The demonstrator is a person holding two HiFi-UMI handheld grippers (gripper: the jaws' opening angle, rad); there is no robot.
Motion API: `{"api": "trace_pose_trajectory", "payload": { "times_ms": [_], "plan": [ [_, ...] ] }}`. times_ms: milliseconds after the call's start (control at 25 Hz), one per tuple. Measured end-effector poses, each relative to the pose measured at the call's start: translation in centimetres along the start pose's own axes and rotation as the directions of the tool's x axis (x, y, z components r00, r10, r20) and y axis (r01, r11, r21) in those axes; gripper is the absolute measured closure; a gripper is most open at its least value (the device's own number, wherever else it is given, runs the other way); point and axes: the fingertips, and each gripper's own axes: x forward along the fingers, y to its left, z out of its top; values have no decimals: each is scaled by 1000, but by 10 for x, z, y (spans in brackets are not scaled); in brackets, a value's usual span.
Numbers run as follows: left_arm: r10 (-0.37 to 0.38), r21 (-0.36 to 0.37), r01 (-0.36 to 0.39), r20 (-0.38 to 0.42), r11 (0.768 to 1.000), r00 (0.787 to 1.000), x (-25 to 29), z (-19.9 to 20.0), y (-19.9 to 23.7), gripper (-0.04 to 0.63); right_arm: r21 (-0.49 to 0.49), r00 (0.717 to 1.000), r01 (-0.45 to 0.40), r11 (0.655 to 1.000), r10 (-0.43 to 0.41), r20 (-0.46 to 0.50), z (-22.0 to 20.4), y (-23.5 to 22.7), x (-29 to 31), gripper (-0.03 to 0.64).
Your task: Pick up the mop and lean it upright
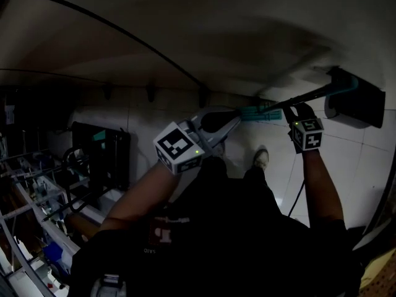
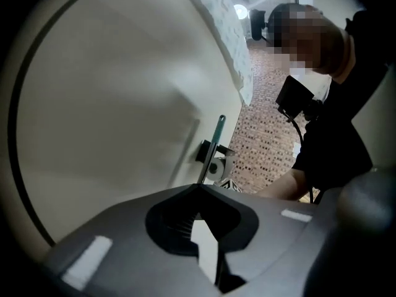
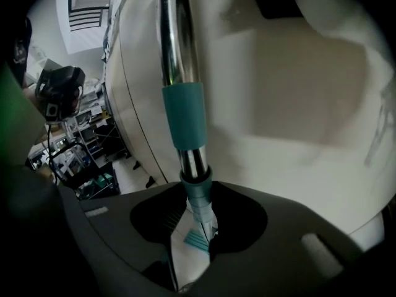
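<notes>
The mop (image 1: 322, 92) lies across the upper right of the head view. Its dark pole slants up toward the right edge, where it meets a black mop head (image 1: 362, 101). A ribbed teal grip (image 1: 253, 113) forms the other end, near the middle of the frame.

The right gripper (image 1: 297, 112), with its marker cube just below, is closed on the pole partway along. In the right gripper view the chrome pole (image 3: 183, 113) with its teal sleeve rises from the centre to the top of the frame. The right gripper (image 3: 197, 228) has its jaws clamped on either side of the pole's lower part.

The left gripper (image 1: 232, 116) sits at the centre of the head view, its tips just beside the teal grip; whether they touch it I cannot tell. In the left gripper view the left gripper (image 2: 201, 215) has its jaws drawn together with nothing seen between them. The mop (image 2: 216, 142) stands beyond the tips, in front of a pale wall (image 2: 124, 104).

A shoe (image 1: 261, 158) rests on the white tiled floor (image 1: 352, 153) below the grippers. Cluttered shelves (image 1: 37, 203) fill the lower left.
</notes>
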Motion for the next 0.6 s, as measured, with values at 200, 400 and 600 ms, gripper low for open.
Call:
{"api": "trace_pose_trajectory", "payload": {
  "times_ms": [200, 400, 600],
  "plan": [
    [-26, 62, 21, 80, 998, 996, -17, 55, -17, 595, -6, 998, -27, 1000, 27, 49, 63, 24, -45, 476],
    [-59, 88, 46, 151, 995, 987, -36, 104, -45, 595, -15, 995, -55, 998, 56, 80, 113, 53, -100, 476],
    [-85, 147, 53, 223, 988, 971, -59, 168, -64, 595, -82, 986, -89, 993, 100, 131, 194, 90, -162, 476]
  ]
}}
